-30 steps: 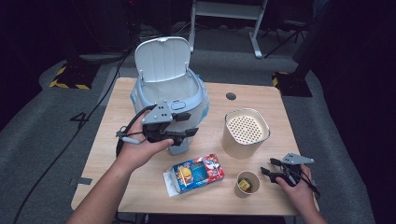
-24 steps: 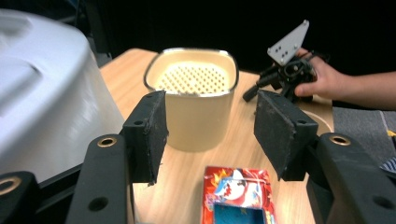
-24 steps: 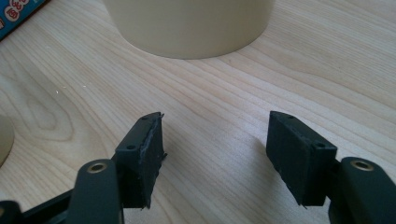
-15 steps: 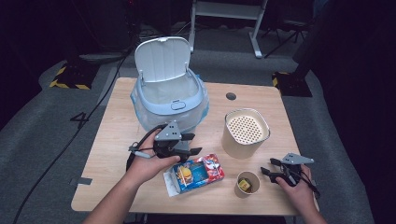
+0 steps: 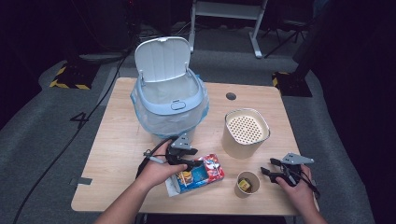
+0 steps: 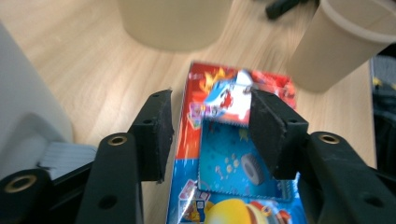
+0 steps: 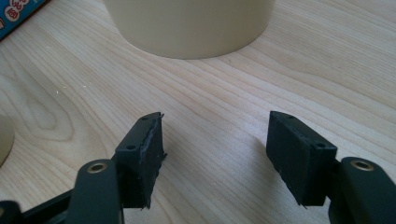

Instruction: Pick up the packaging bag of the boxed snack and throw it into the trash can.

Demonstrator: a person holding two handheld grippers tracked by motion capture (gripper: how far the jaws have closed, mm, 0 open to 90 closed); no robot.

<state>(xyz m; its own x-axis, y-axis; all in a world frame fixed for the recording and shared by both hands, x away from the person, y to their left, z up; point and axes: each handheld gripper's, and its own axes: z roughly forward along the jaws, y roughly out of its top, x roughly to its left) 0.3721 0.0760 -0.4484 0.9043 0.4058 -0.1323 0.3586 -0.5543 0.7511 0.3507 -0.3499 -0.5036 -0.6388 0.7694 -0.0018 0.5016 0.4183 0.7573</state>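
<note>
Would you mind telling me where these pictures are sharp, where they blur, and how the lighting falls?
High view: the table is lit evenly while the floor and room around it sink into darkness. Left gripper view: the colourful packet between the open jaws is soft, and the paper cup and beige canister beyond blur more. Right gripper view: the wood grain is crisp, with soft shadows beside the jaws.

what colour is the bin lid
Pale blue-grey lid, standing open; clearest in the high view.
</note>
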